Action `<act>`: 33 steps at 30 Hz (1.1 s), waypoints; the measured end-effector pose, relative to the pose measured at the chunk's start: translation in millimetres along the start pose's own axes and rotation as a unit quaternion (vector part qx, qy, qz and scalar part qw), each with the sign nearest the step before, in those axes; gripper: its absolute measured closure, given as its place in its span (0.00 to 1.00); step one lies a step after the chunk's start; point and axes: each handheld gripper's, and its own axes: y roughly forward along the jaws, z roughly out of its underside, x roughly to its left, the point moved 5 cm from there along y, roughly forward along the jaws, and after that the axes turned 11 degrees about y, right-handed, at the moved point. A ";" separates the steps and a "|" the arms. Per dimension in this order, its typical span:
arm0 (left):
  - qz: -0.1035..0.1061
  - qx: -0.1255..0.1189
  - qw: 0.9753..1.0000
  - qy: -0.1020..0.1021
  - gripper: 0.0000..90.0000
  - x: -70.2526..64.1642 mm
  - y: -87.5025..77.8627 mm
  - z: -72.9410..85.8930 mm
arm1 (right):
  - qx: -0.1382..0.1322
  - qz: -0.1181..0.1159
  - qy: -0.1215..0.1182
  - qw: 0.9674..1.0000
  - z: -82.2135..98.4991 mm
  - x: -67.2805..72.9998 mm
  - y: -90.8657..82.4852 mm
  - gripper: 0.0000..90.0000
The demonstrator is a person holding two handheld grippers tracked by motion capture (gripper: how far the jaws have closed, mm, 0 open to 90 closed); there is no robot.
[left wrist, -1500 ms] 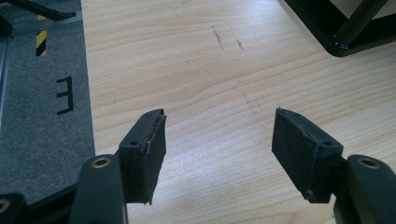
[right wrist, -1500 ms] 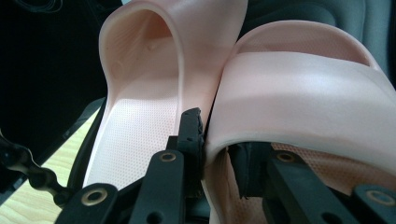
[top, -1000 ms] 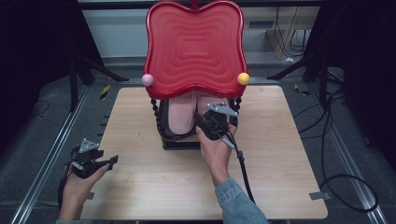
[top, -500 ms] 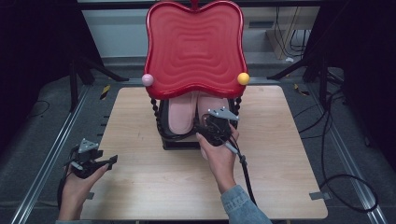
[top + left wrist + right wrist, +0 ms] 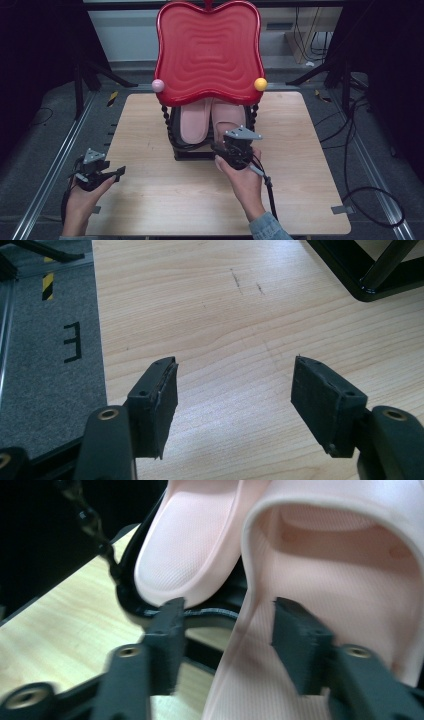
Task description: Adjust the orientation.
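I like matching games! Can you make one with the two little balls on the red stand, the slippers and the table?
Things:
1. left ball
2. right ball
3. slippers
4. table

Descriptions:
A. light wood
B. yellow
C. pale pink, lying on the black rack under the red top
D. pink, round

Pairs: 1-D, 2-B, 3-C, 4-A

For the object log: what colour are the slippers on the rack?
Pale pink slippers, clearest in the right gripper view.
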 end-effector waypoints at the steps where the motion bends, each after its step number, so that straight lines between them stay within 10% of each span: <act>1: 0.000 0.001 1.000 0.002 0.39 -0.2 0.3 0.2 | 0.002 -0.003 -0.002 1.000 1.2 -0.5 -2.3 0.67; 15: 0.002 0.001 1.000 0.004 0.39 -2.1 0.4 -0.7 | 0.113 -0.041 -0.094 0.988 34.4 4.5 -31.7 0.94; 23: 0.004 0.005 1.000 0.004 0.39 -2.4 2.7 0.7 | 0.189 -0.054 -0.144 0.970 52.1 4.4 -33.2 0.96; 33: 0.005 0.007 1.000 0.003 0.39 -2.8 4.5 1.9 | 0.216 -0.043 -0.141 0.965 72.3 -14.0 -33.7 0.95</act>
